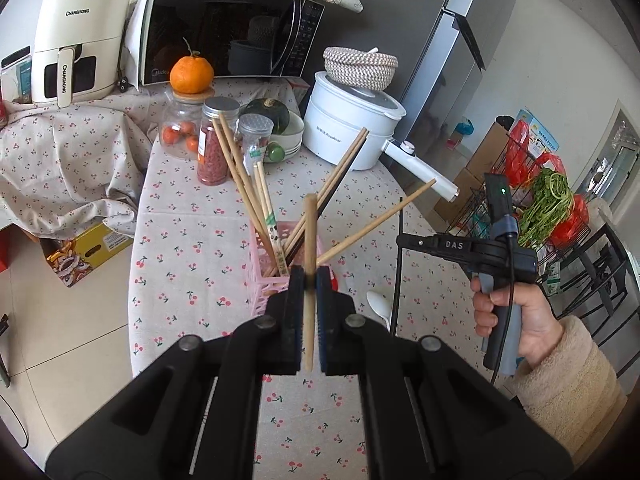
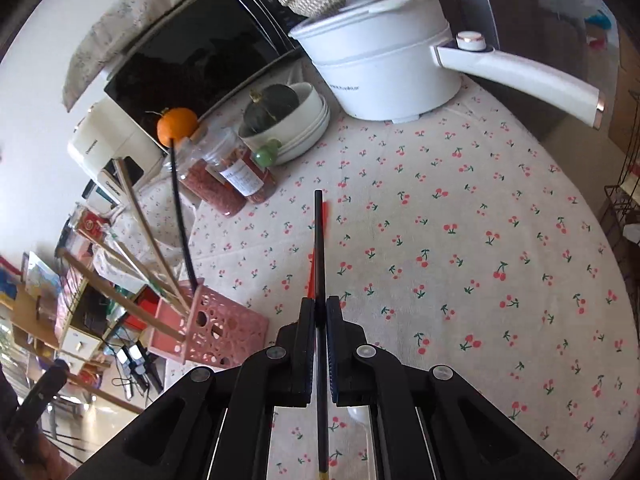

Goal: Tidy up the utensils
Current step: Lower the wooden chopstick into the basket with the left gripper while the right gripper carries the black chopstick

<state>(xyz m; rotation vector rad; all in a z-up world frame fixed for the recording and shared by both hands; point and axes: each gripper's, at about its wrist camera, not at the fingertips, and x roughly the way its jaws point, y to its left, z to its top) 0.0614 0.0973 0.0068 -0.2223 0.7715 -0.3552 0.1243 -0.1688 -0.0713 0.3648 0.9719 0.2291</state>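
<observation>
Left wrist view shows our left gripper (image 1: pixel 306 280) pinched on a pale wooden chopstick (image 1: pixel 309 240), which stands nearly upright between the pads, just in front of the pink basket (image 1: pixel 267 280) on the cherry-print tablecloth (image 1: pixel 192 216). That basket already holds a fan of chopsticks leaning every way. In the right wrist view our right gripper (image 2: pixel 319 312) is clamped on a black chopstick (image 2: pixel 319 240), pointing out over the cloth, with the basket off to its left.

Risks as we judge them: both sticks are thin and gripped at one narrow spot, so either could swivel or slip in the pads while we carry it. The basket looks light and is loaded with long, outward-leaning sticks; a nudge from a gripper or an incoming stick could tip it or flick one out. Both hands heading for the same small opening could collide. A white spoon (image 1: pixel 380 306) on the cloth near the basket could also be knocked.
</observation>
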